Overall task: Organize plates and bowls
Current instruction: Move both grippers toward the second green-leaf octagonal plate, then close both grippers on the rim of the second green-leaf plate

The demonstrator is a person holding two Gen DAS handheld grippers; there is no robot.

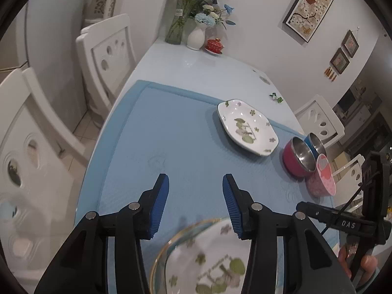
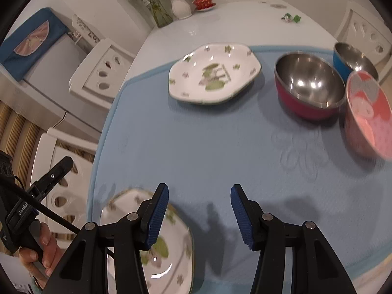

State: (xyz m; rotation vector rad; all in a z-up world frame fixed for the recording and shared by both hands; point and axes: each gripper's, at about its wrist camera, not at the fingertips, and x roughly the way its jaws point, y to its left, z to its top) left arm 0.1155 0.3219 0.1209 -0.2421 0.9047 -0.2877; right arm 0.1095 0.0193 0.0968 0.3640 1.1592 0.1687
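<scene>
Both your tongs are released with nothing between the pads: left tongs (image 1: 196, 202), right tongs (image 2: 199, 212). The near floral plate (image 2: 171, 242) lies at lower left on the blue mat (image 2: 208, 142); the far plate (image 2: 213, 73) sits upper centre, beside the red bowl (image 2: 308, 85). Approach the far plate's rim low, gripping squarely so glazed china won't slip.

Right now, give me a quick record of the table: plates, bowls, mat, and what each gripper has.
plates: near plate by the grippers, far plate across the mat
bowls: red bowl, blue bowl, pink bowl, clustered right of the far plate
surface: blue mat
left gripper: jaws apart, holding nothing
right gripper: jaws apart, holding nothing
</scene>
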